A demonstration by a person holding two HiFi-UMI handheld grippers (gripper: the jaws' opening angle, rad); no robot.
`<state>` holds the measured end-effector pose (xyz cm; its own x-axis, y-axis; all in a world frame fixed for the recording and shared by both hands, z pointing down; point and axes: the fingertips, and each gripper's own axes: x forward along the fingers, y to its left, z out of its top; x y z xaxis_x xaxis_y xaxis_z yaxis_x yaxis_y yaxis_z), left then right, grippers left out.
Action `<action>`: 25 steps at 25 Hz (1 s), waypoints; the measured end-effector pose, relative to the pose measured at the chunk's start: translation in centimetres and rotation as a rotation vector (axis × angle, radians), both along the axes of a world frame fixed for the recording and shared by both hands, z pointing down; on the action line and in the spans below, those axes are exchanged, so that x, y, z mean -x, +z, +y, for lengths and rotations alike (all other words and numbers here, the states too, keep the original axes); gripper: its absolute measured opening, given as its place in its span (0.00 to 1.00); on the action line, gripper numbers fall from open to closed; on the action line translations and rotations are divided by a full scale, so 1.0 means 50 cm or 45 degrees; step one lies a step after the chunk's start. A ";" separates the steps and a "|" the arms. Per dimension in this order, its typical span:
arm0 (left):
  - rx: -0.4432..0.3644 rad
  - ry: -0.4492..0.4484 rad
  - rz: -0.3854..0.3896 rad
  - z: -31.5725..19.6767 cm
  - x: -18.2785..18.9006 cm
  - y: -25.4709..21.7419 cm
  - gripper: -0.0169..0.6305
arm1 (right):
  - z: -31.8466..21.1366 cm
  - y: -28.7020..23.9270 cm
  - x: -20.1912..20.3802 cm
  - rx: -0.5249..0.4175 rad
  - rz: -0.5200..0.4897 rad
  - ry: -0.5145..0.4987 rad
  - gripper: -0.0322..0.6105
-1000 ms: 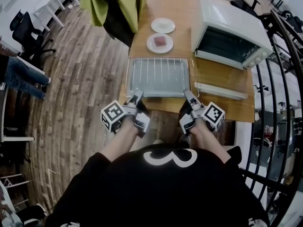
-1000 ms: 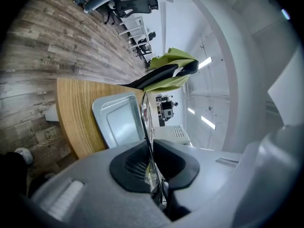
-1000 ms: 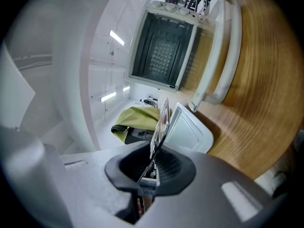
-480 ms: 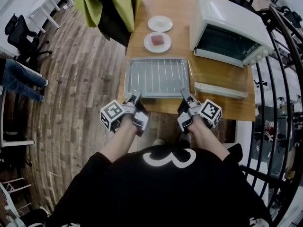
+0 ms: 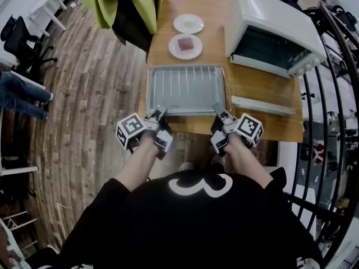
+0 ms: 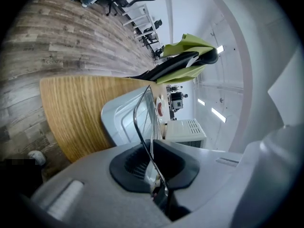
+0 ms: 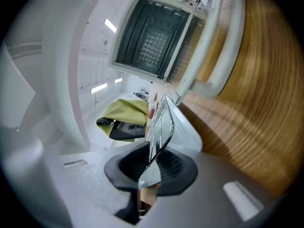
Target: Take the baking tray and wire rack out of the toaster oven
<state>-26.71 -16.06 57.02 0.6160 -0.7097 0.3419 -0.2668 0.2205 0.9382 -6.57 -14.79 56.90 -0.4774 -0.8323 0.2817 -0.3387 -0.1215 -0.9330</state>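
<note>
Left tool (image 5: pixel 161 112) and right tool (image 5: pixel 217 109), on parallel outstretched forearms, tip slightly down and pinch the near rim of the baking tray (image 5: pixel 150 88), right jaws just loosening.

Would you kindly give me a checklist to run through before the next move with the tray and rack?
1. Grip of left claw on tray rim: ok, shut on it.
2. Grip of right claw on tray rim: ok, shut on it.
3. The rack lies in the tray: ok.
4. The tray is over the table, apart from the nearest plate: ok.
5. The tray rests fully on the table: cannot tell.
</note>
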 end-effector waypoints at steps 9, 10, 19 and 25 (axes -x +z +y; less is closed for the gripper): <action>-0.053 0.300 -0.046 0.005 -0.020 0.000 0.07 | 0.007 0.008 0.012 0.011 0.087 -0.208 0.16; -0.062 0.345 -0.046 0.006 -0.024 0.000 0.08 | 0.009 0.009 0.015 0.009 0.093 -0.243 0.18; -0.205 0.766 -0.210 0.041 -0.048 -0.006 0.32 | 0.043 0.005 0.052 -0.038 0.205 -0.570 0.32; -0.275 0.952 -0.388 0.060 -0.044 -0.003 0.32 | 0.071 0.011 0.068 -0.077 0.413 -0.791 0.32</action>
<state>-24.50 -13.03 56.89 0.8533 -0.2198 0.4728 -0.5199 -0.2921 0.8027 -9.98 -11.26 57.47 -0.7694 -0.4514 0.4519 -0.5907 0.2336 -0.7724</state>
